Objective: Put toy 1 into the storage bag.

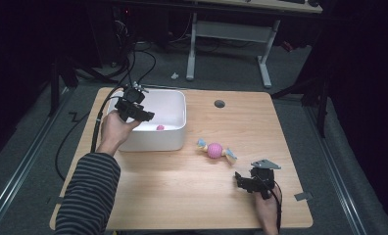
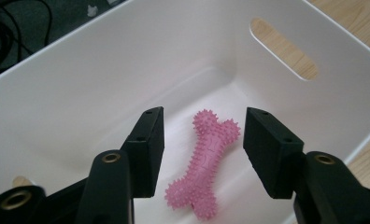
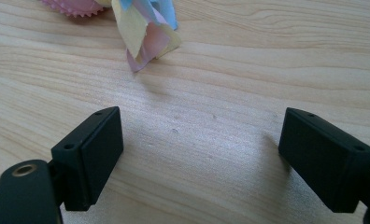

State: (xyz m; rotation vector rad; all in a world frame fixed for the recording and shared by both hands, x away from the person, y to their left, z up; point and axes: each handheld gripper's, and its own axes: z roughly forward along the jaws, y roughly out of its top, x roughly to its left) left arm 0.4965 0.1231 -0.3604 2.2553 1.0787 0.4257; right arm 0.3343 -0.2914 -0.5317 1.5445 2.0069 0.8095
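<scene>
L gripper (image 2: 202,154), hovering over the white rectangular plastic bin (image 2: 80,79): jaws standing partly apart, pads clear of the pink spiky rubber bone toy (image 2: 205,163) lying on the bin floor between them. R gripper (image 3: 202,158), over the light wooden table (image 3: 211,84): jaws gaping wide, gripping nothing. At 12 o'clock, the pink ball toy w/ pastel cloth tails (image 3: 143,25) is being cut off by the frame edge.

Pink spiky toy (image 3: 73,7) cut off by right gripper view's top edge
</scene>
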